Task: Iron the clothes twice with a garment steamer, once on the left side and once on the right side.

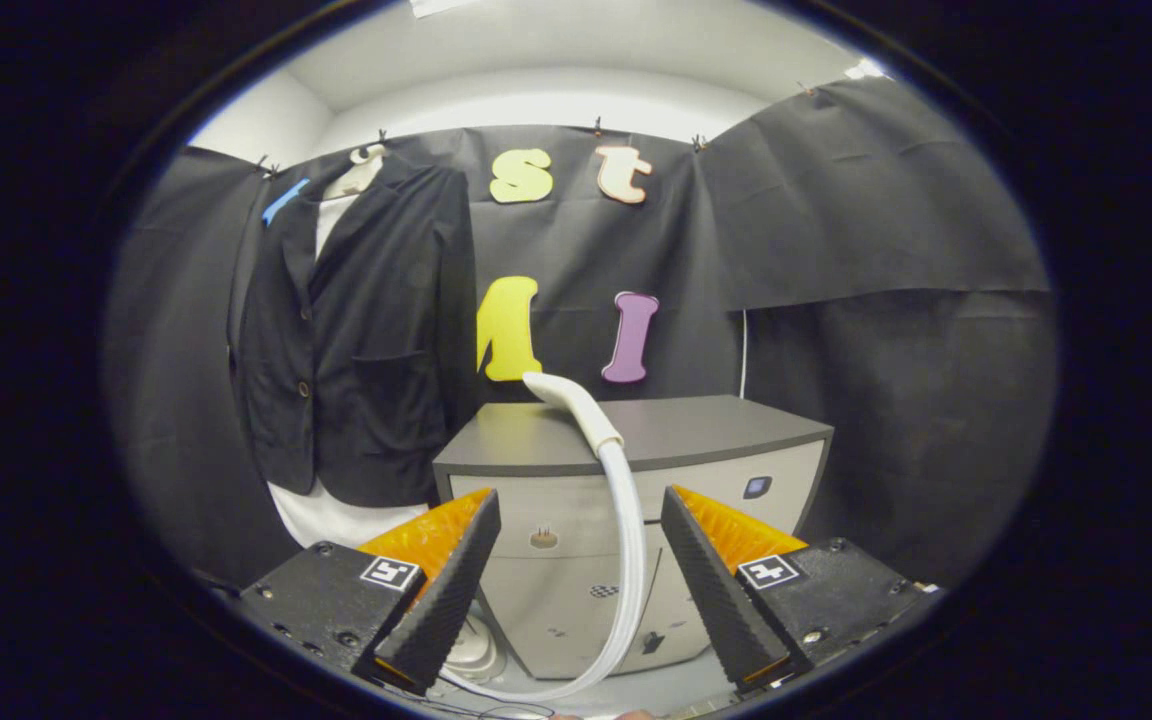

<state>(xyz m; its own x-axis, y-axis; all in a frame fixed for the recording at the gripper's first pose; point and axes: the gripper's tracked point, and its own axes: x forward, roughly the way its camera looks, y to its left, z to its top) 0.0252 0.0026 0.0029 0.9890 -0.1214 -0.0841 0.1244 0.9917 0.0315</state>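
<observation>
A dark blazer [356, 330] hangs on a hanger against the booth wall, over a white shirt whose hem [336, 520] shows below it. It is to the left of and beyond my fingers. The white steamer head [576, 405] lies on top of a grey cabinet [696, 425], straight ahead beyond the fingers. Its white hose [631, 560] runs down the cabinet front between my fingers to the floor. My gripper [581, 505] is open, with nothing pressed between its fingers, well short of the steamer head.
The cabinet has pale drawer fronts [576, 560] and a small button panel [756, 487]. A white steamer base [476, 650] sits on the floor by the left finger. Black cloth covers the walls all around.
</observation>
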